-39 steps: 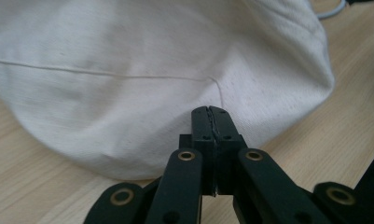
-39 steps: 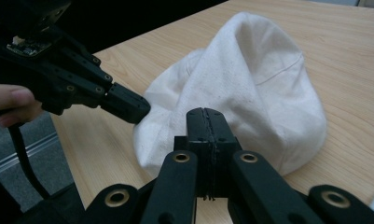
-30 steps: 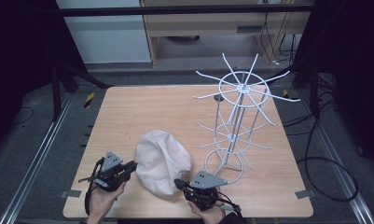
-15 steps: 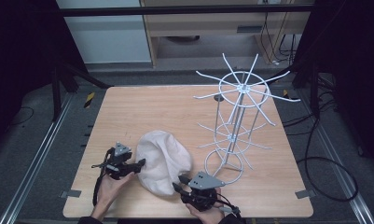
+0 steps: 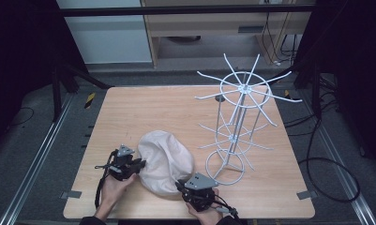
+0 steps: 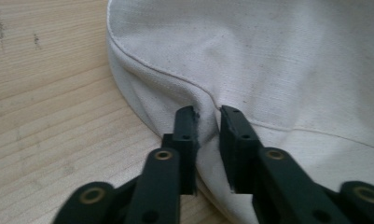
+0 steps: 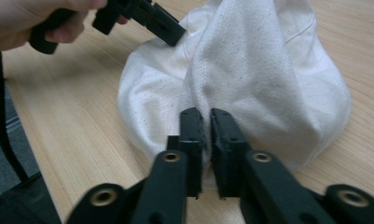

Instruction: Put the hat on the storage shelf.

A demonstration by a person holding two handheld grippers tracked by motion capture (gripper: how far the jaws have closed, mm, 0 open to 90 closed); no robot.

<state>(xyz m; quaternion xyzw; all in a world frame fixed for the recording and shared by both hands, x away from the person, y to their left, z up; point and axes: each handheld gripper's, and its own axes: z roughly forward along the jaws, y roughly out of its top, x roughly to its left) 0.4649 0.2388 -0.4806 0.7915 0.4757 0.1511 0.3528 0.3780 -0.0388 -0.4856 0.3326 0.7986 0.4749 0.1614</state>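
Just beside the cloth hat [image 5: 166, 161] stands a white wire rack [image 5: 237, 126].

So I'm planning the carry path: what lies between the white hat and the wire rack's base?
Only bare table; hat and rack stand apart in the high view.

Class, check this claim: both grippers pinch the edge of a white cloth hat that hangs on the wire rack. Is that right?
Not quite. The white cloth hat lies on the wooden table, beside the wire rack, as the high view shows. The left gripper and right gripper do pinch its edge.
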